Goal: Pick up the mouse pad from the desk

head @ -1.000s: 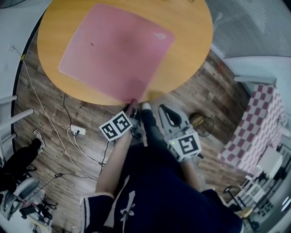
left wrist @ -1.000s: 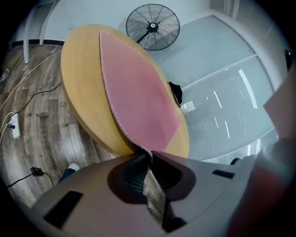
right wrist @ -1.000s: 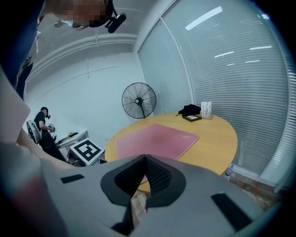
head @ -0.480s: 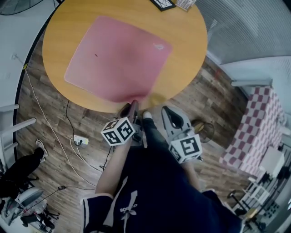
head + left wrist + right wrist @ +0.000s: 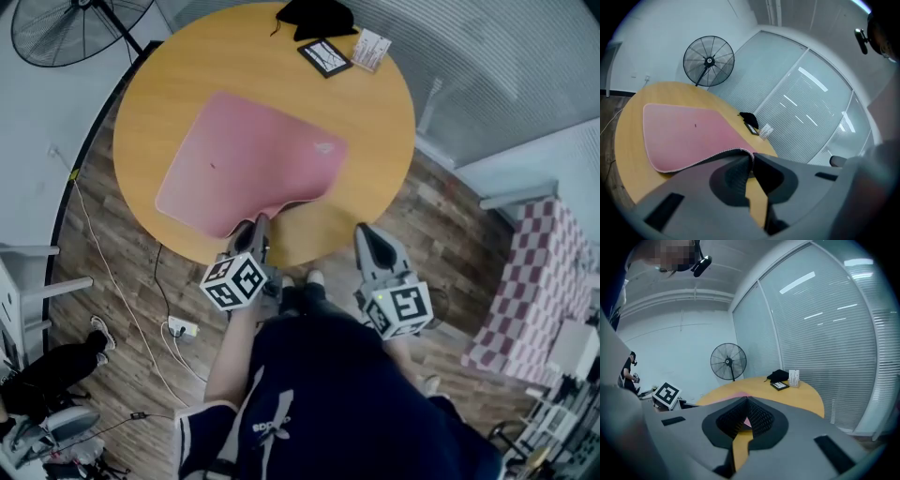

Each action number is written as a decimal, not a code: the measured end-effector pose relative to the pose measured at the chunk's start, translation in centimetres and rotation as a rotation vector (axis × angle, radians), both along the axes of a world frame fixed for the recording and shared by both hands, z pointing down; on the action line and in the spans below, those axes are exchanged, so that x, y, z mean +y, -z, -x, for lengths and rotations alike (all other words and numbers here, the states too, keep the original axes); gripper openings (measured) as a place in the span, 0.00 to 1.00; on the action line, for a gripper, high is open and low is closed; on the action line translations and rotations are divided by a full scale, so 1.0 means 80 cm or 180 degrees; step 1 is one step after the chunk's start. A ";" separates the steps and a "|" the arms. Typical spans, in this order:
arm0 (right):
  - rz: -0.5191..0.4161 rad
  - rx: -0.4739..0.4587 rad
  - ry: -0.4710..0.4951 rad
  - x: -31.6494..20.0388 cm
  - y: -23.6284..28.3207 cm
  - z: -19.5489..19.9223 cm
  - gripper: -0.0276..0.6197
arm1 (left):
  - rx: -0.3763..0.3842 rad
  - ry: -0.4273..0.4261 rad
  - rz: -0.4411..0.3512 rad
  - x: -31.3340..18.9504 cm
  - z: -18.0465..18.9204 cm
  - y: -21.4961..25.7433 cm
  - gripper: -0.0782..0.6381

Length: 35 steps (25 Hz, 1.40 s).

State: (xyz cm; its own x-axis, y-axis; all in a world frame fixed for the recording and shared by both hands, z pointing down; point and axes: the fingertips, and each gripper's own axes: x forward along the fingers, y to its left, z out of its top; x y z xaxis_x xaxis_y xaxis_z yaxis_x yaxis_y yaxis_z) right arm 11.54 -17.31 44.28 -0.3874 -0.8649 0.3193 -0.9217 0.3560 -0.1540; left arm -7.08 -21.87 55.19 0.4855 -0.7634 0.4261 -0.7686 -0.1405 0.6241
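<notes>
Near edge of the pink mouse pad point(image 5: 248, 164) is now curled up off the desk point(image 5: 375, 122); a second ago it lay flat. Both grippers have come up and in toward the desk rim.

Left gripper point(image 5: 258, 225): jaws pressed together on the pad's near edge, and the dark underside shows at the pinch in the left gripper view. The pad bends up only there. The rest lies flat on the round wooden desk, left of centre.

Right gripper point(image 5: 366, 232): jaws closed tip to tip with nothing between them. It sits just beside the desk rim, right of the pad, not touching it.

Far edge of the desk: black object point(image 5: 317, 14), black-framed card point(image 5: 325, 56) and white card point(image 5: 372, 49), close together and well apart from the pad. Standing fan point(image 5: 80, 28) is on the floor beyond the desk. Power strip point(image 5: 183, 328) lies on the wood floor point(image 5: 122, 309) by the person's left side.
</notes>
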 end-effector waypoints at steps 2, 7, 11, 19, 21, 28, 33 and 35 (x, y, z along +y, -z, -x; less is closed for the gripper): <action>-0.0103 -0.0011 -0.0034 -0.009 0.013 -0.010 0.05 | -0.0029 0.0026 -0.0103 -0.014 0.004 0.013 0.14; -0.0256 -0.0014 -0.0079 -0.022 0.034 -0.026 0.05 | -0.0104 0.0087 -0.0324 -0.054 0.013 0.047 0.14; -0.0316 -0.0050 -0.0110 -0.031 0.047 -0.037 0.05 | -0.0352 0.0029 -0.0582 -0.093 0.022 0.083 0.14; -0.0493 -0.0134 -0.0093 -0.046 0.071 -0.051 0.05 | -0.0685 -0.0008 -0.1105 -0.180 0.044 0.176 0.14; -0.0534 -0.0130 -0.0038 -0.047 0.076 -0.047 0.05 | -0.0698 0.0061 -0.1208 -0.198 0.055 0.200 0.14; -0.0610 -0.0131 0.0111 -0.049 0.086 -0.029 0.05 | -0.0775 0.0201 -0.1571 -0.247 0.082 0.294 0.14; -0.0697 -0.0132 0.0116 -0.050 0.098 -0.024 0.05 | -0.0816 0.0249 -0.1829 -0.262 0.098 0.354 0.14; -0.0712 -0.0156 0.0109 -0.048 0.099 -0.024 0.05 | -0.0849 0.0262 -0.1915 -0.263 0.101 0.374 0.14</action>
